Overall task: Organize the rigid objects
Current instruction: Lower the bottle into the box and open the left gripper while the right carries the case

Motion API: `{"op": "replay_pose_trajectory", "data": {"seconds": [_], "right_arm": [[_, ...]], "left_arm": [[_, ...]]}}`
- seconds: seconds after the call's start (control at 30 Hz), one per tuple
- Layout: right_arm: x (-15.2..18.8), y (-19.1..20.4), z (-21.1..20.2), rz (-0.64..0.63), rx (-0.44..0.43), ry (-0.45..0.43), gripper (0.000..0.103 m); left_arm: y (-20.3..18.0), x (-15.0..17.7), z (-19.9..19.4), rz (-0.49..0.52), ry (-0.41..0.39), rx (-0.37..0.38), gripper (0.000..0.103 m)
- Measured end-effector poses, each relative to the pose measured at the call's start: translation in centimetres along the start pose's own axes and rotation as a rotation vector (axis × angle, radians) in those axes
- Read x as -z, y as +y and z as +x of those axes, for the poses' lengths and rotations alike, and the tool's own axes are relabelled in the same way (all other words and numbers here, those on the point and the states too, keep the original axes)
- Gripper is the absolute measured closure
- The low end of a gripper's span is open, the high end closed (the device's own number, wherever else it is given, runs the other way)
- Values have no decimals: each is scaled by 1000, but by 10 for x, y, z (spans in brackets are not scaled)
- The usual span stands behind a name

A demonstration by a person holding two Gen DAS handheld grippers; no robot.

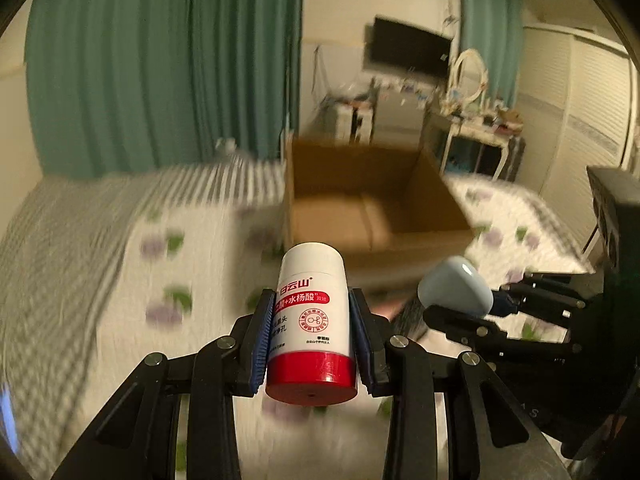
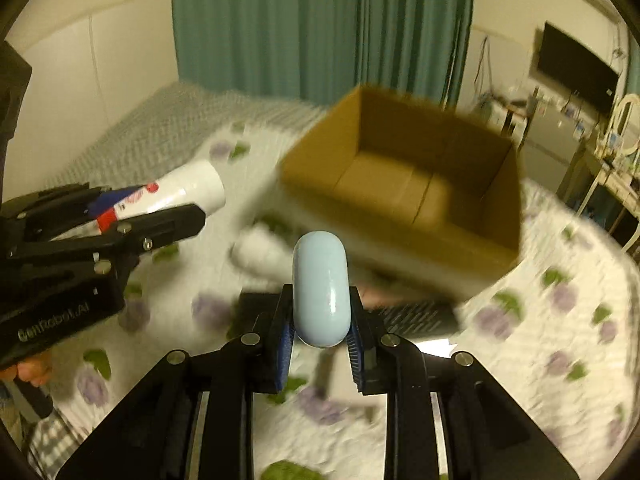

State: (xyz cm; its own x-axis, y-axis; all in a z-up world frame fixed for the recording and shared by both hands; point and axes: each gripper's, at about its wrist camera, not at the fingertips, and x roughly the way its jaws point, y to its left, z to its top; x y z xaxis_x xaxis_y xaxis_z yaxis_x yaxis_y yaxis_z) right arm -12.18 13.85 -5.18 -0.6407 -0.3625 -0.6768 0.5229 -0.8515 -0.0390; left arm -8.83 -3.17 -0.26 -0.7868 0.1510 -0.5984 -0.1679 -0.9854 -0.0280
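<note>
A: Between my left gripper's blue pads sits one white bottle with a red cap, clamped on both sides, cap end toward my wrist. What have you got?

B: In my right gripper, one pale blue oval case, pinched at its lower half, rounded top sticking out past the fingertips.

A: So two things held, one each. From my left wrist camera your case shows just to the right of my bottle, apart from it.

B: Ahead of both grippers stands one open cardboard box on the flower-print bed. Its near rim lies just beyond my case.

A: Bedding shows on the left of the box, up to the green curtain. Something dark and flat lies by the box's near wall; it's too blurred to name.
</note>
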Motion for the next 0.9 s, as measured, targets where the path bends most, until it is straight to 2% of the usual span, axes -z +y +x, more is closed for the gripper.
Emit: {"op": "replay_pose_trajectory", "data": {"seconds": [0.07,0.17,0.3,0.4,0.57,0.67,0.7,0.73,0.77,0.9], "right_arm": [[-16,-14,-8,2,25,-47,80],[-38,-35,-10,-3,54,-87,80],[-56,-61,3,0,74,-105,80],[-64,-84,20,22,77,-98,80],[-60,-105,49,44,81,-74,80],[-53,-111,60,58,73,-51,80],[-53,-112,63,61,71,-47,80],[-54,-113,65,63,70,-46,80],[-55,-115,65,64,69,-48,80],[-67,-119,72,63,81,-44,80]], "left_arm": [[-5,-29,3,-2,-30,13,67],[-15,-64,26,63,-60,-26,67],[-21,-91,74,69,-33,-19,67],[-26,-93,115,83,-1,-25,67],[-26,-77,163,72,67,-14,67],[-25,-70,173,86,72,23,62],[-27,-68,172,102,54,26,58],[-28,-68,171,110,40,5,46],[-29,-68,169,111,26,-21,41],[-24,-75,162,75,22,-16,41]]}}
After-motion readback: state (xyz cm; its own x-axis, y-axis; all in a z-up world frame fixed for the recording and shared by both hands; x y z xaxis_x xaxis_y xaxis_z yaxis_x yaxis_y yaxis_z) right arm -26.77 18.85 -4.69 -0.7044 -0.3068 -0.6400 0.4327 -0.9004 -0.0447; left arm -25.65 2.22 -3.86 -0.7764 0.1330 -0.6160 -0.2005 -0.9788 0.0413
